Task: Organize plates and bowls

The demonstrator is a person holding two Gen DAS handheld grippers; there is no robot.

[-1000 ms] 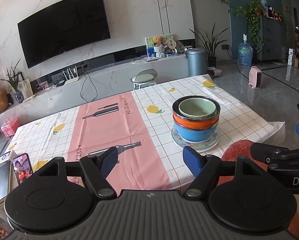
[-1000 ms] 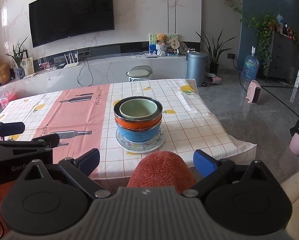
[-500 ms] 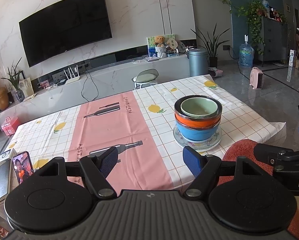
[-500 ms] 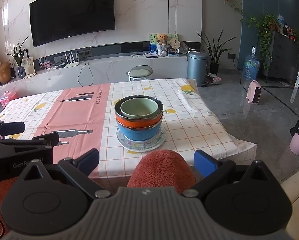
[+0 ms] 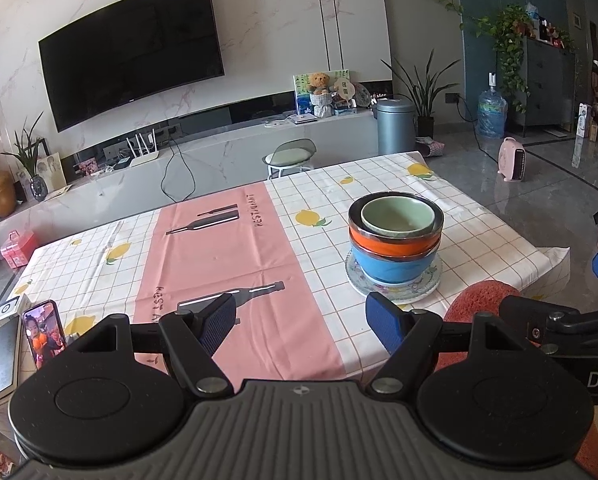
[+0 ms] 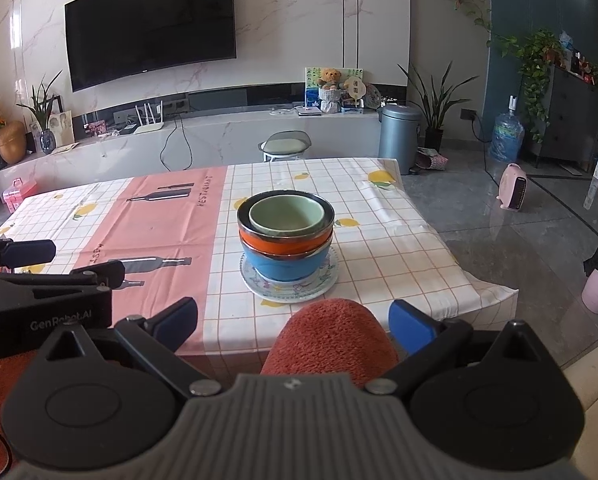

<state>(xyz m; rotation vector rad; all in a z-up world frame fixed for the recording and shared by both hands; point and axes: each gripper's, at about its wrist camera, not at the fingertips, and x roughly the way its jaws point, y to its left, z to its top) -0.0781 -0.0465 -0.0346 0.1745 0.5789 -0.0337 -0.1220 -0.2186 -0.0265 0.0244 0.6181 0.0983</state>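
Floral plate (image 6: 289, 286) mostly hidden under bowls (image 6: 286, 236)

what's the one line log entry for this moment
stage: stack done, on table | stack: green bowl in orange bowl in blue bowl on plate | left gripper: open, empty | right gripper: open, empty

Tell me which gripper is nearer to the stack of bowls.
Right, as far as the views show. The right gripper faces the stack of bowls almost head-on, just short of the table edge. The left gripper sits off to the stack's left, over the pink strip.
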